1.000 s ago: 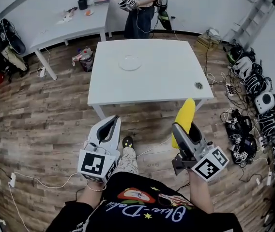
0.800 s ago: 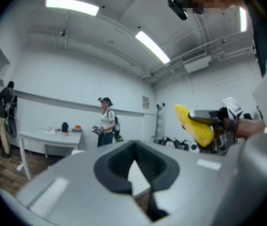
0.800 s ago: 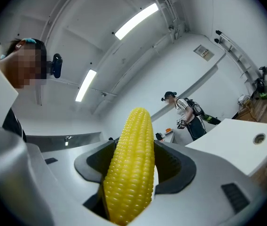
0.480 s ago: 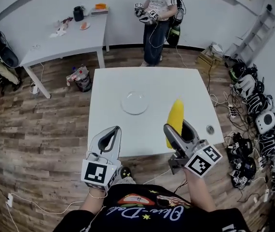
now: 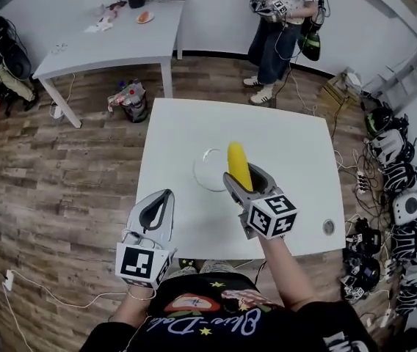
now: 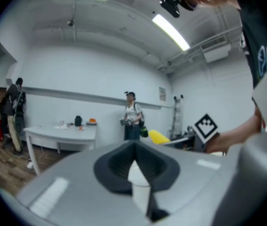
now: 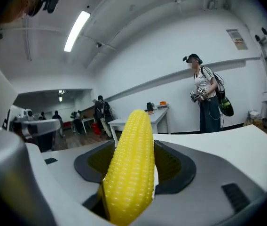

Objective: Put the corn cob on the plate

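A yellow corn cob [image 5: 237, 165] sticks up out of my right gripper [image 5: 242, 181], which is shut on it; in the right gripper view the corn cob [image 7: 129, 166] fills the space between the jaws. It hangs over the right edge of a clear glass plate [image 5: 206, 171] on the white table [image 5: 188, 134]. My left gripper [image 5: 153, 210] is held at the table's near left edge, shut with nothing in it. From the left gripper view the closed left gripper [image 6: 134, 166] points across the room, and the corn cob [image 6: 159, 136] shows at the right.
A person [image 5: 283, 9] with grippers stands beyond the far right corner of the table. A second white table [image 5: 106, 46] with small items is at the back left. Helmets and cables [image 5: 396, 174] line the floor at the right. A round hole [image 5: 330, 227] sits near the table's right front corner.
I have stepped up to the table. My right gripper has carried the corn cob forward and left, from off the table's front edge to over the plate. The left gripper stays shut.
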A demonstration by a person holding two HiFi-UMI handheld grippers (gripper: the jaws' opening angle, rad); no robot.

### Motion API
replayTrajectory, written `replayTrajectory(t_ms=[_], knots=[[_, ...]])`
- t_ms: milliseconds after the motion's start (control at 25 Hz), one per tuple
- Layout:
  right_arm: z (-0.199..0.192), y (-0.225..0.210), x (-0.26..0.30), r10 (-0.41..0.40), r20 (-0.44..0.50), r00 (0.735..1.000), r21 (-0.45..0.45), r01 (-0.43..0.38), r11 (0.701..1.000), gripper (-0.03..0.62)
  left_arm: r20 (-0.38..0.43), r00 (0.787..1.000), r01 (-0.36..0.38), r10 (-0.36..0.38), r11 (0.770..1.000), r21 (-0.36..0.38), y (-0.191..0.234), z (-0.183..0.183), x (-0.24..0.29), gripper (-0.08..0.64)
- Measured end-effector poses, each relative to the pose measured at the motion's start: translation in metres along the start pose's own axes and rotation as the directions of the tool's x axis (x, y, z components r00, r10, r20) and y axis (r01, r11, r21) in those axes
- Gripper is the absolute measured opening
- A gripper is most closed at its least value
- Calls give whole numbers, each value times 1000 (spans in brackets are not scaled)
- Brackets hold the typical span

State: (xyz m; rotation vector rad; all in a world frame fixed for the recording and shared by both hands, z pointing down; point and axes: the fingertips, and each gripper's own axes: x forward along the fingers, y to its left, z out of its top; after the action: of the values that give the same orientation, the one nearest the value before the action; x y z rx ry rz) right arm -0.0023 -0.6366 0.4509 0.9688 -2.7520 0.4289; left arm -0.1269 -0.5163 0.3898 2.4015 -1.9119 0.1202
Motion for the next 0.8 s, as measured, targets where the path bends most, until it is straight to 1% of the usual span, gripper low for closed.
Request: replayTrajectory(t_ms=[120, 200, 280, 360, 480, 640, 720, 800], knots=[[-22, -14, 39, 3, -127, 992, -95, -15, 995, 265, -22, 999, -46, 46, 999, -19, 10, -1, -3, -6], [-41, -21, 61, 11, -216, 976, -145, -43, 989, 264, -29, 997, -79, 78, 996, -28, 17, -3, -4, -6], [-59, -26, 80, 26, -293, 956, -162, -77, 984, 264, -34, 993, -112, 110, 993, -36, 24, -4, -5, -6], [-72, -29, 97, 38, -350, 936, -170, -103, 980, 264, -44, 990, -135, 134, 990, -36, 29, -4, -4, -6], [-89, -34, 115, 28, -419, 908, -204, -124, 971, 264, -65, 985, -161, 158, 986, -39, 32, -6, -6, -6], [-113, -32, 127, 31, -485, 874, -193, -142, 971, 264, -92, 975, -205, 201, 978, -38, 41, -11, -14, -6], [-120, -34, 129, 26, -506, 862, -203, -148, 968, 264, -96, 971, -224, 219, 974, -43, 45, -13, -17, -6], [-122, -35, 131, 22, -514, 857, -212, -152, 965, 265, -101, 967, -241, 236, 969, -47, 49, -14, -20, -6]])
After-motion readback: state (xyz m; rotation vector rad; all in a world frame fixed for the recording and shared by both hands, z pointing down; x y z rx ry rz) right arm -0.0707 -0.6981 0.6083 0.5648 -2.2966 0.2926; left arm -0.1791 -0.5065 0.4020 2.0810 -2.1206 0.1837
